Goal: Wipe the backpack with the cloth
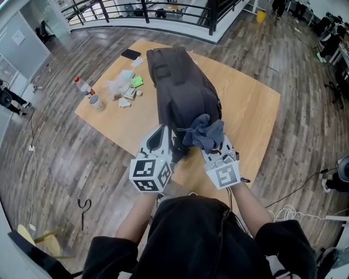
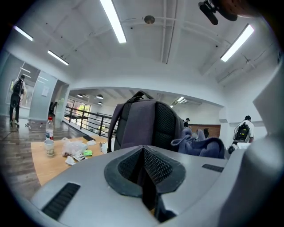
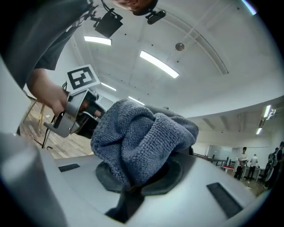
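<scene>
A dark grey backpack [image 1: 182, 92] stands on the wooden table [image 1: 251, 109]; the left gripper view shows its mesh back panel [image 2: 146, 126] upright ahead. My right gripper [image 1: 211, 146] is shut on a bunched blue-grey cloth [image 1: 204, 133], which rests against the backpack's near lower side. In the right gripper view the cloth [image 3: 142, 137] bulges out over the jaws of the right gripper [image 3: 144, 176]. My left gripper [image 1: 165, 131] sits just left of the cloth, beside the backpack's near end. Its jaws are shut, and I see nothing between them in the left gripper view [image 2: 144, 155].
On the table's left part stand a bottle [image 1: 83, 85] and a cup [image 1: 95, 101], beside a crumpled bag [image 1: 119, 86], a green item [image 1: 136, 82] and a black phone [image 1: 131, 54]. A railing [image 1: 142, 11] runs behind. Cables [image 1: 289, 210] lie on the floor at right.
</scene>
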The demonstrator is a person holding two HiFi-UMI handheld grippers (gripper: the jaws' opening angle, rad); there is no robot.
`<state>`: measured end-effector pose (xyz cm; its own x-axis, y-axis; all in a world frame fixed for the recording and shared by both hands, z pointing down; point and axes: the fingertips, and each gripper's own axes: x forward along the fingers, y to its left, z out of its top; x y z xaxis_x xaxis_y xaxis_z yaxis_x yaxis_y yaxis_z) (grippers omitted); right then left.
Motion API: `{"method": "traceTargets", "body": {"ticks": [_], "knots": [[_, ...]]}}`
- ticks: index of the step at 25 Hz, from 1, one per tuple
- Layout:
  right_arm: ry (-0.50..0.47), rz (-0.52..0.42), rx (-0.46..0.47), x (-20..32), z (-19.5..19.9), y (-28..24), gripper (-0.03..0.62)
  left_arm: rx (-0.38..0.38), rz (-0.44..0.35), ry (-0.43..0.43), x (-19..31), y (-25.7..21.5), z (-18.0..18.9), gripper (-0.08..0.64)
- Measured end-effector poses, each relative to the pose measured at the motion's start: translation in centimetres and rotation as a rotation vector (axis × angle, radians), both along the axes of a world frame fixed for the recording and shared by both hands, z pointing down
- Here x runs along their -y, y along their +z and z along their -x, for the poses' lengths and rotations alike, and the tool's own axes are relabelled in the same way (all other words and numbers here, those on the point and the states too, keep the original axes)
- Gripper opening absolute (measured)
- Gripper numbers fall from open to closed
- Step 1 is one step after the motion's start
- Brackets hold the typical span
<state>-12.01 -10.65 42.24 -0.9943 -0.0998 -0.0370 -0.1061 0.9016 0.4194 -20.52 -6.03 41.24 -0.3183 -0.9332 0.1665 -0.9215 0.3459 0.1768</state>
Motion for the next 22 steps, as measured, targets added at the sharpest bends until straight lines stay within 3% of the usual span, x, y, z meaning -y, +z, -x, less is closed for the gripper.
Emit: {"method": "traceTargets", "body": {"ticks": [8, 14, 17, 22], "knots": [[-0.008, -0.018, -0.19, -0.3, 0.5, 8.6, 0.041, -0.016, 0.03, 0.004, -0.5, 1.4, -0.7, 0.017], [0.003, -0.036, -0.223, 0.2, 0.0, 7.2, 0.04, -0.016, 0.035, 0.006, -0.6, 1.3, -1.4, 0.017], [0.039, -0.007, -0.171, 1.3, -0.4, 3.0, 0.041, -0.002, 0.03, 0.003, -0.6, 0.9, -1.5, 0.017], [0.064, 0.164, 0.022, 2.7, -0.6, -6.4, 0.041, 0.04, 0.004, 0.032, 0.5, -0.3, -2.9, 0.017]]}}
